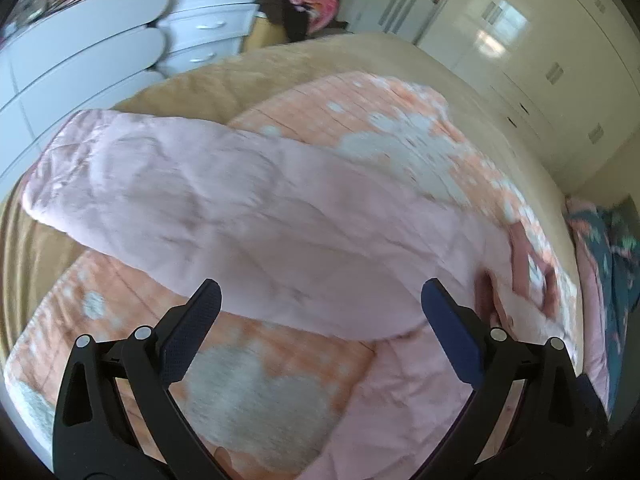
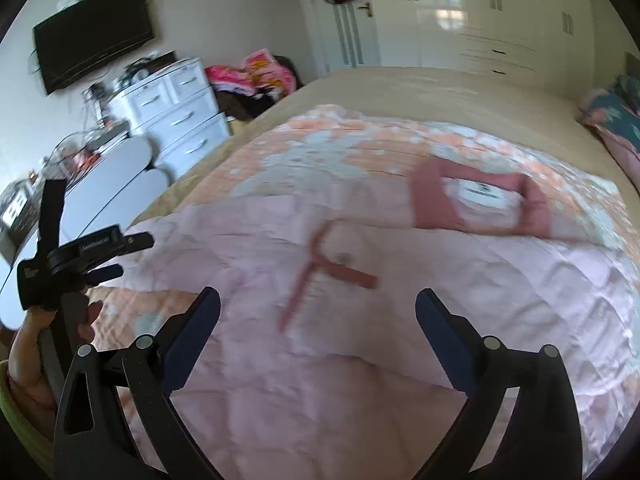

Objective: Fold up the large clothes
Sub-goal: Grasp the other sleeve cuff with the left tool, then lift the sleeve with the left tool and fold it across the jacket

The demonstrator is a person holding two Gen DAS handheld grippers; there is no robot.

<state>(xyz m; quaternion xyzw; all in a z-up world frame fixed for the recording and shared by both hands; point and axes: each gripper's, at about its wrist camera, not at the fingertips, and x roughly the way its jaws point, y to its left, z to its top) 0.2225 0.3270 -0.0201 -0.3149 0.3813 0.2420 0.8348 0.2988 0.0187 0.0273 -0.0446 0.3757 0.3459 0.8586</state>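
Left wrist view: the left claw [image 1: 320, 300] is being held wide open, with nothing between its fingers, above a pale pink quilted garment [image 1: 248, 216] that is being shown spread over an orange-and-white blanket [image 1: 400, 120] on the bed [image 1: 224, 76].

Right wrist view: the right claw [image 2: 318, 308] is likewise being held open and empty over the garment, whose darker pink collar [image 2: 480, 196] is being seen further up the bed.

A tan bed [image 2: 460, 84] carries an orange blanket [image 2: 320, 140]. Left of it stand white drawers [image 2: 176, 116] under a wall TV [image 2: 94, 32]. White wardrobes [image 2: 500, 20] line the far wall, with pillows [image 2: 616, 116] at the right.
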